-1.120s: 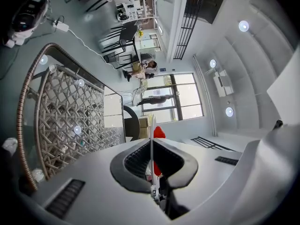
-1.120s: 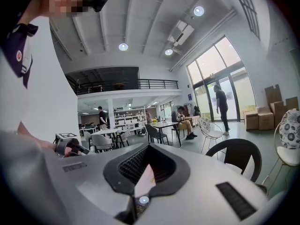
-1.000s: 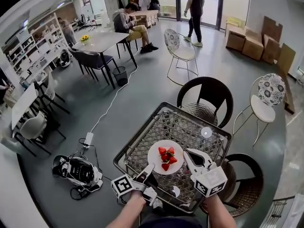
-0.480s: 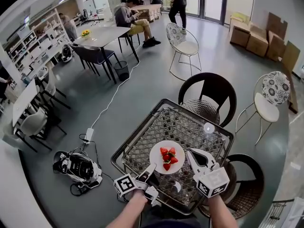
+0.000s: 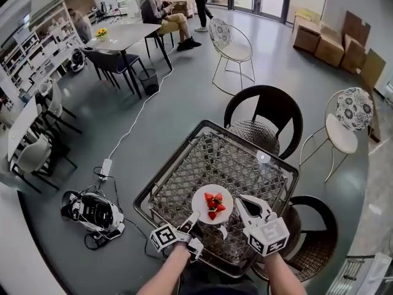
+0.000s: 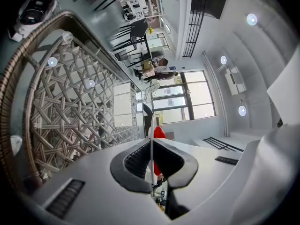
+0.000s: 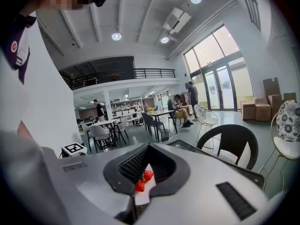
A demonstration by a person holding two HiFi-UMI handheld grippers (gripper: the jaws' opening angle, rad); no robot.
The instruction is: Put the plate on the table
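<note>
White plate (image 5: 201, 205), pinched by left gripper (image 5: 193, 218) and right gripper (image 5: 239, 201), hung seemingly just above table (image 5: 184, 155); uneven lowering could spill strawberries (image 5: 213, 205).

The plate (image 5: 212, 204) sits between the two pairs of fingers. The left gripper (image 5: 194, 216) closes on its near-left rim and the right gripper (image 5: 240, 200) on its right rim. Strawberries (image 5: 213, 205) lie on the plate, just ahead of the left fingers and left of the right ones. The table (image 5: 227, 158) spreads beneath the fingers. One chair (image 5: 264, 112) stands beyond the fingertips, past the table's far edge. Another chair (image 5: 310, 232) stands right of the right fingers.
</note>
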